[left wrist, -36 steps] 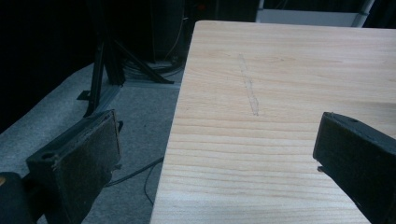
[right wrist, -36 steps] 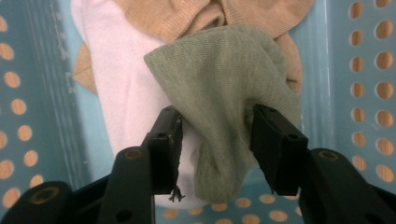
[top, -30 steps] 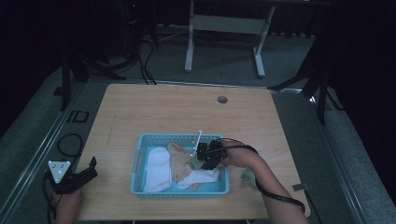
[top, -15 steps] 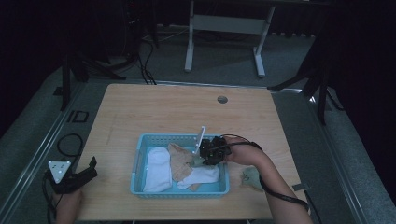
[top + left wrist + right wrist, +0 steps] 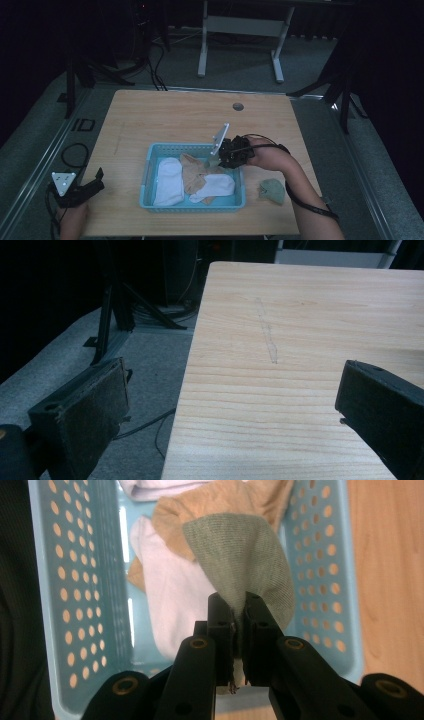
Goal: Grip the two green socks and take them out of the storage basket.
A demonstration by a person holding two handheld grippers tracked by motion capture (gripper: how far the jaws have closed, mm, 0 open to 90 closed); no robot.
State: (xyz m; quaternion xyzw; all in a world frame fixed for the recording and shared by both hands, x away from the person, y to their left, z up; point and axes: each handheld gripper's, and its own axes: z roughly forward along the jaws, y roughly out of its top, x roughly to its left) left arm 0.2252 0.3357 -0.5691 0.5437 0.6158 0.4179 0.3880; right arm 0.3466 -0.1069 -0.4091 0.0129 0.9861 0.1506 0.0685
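Observation:
My right gripper (image 5: 239, 607) is shut on a grey-green sock (image 5: 245, 560), which hangs from its jaws above a blue perforated basket (image 5: 65, 580). In the basket lie a white sock (image 5: 175, 605) and a tan sock (image 5: 220, 500). In the high view the right gripper (image 5: 226, 154) hovers over the basket's (image 5: 150, 170) far right corner. Inside are a white sock (image 5: 169, 181), the tan sock (image 5: 195, 170) and another white sock (image 5: 217, 186). My left gripper (image 5: 95, 180) rests open at the table's front left edge, and nothing lies between its jaws (image 5: 230, 385).
A second grey-green sock (image 5: 272, 191) lies on the wooden table (image 5: 175, 120) just right of the basket, under my right forearm. A small dark round hole (image 5: 238, 106) sits near the far edge. Beyond the left edge are the floor and cables (image 5: 150, 420).
My right gripper has risen from inside the basket with the grey-green sock in its jaws. The left gripper has not moved.

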